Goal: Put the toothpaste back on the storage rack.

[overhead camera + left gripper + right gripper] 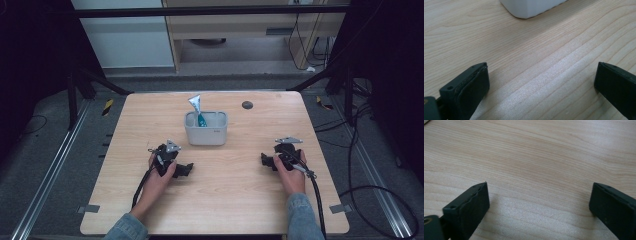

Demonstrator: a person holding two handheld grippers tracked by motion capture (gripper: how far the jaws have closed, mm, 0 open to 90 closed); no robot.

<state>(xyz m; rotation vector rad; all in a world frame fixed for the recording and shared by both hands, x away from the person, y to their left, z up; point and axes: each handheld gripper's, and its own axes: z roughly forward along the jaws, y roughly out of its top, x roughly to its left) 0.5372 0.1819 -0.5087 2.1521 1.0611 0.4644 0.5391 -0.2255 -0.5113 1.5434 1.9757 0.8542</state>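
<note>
A tube [196,111] stands in the bin [206,135], mid-table [225,200], between both grippers.

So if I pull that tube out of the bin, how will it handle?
The tube leans on the bin's rim with a flat crimped end up, so it is probably soft and light and may bend when pinched. Its glossy skin could slip. The small bin may slide or tip if the tube drags.
</note>
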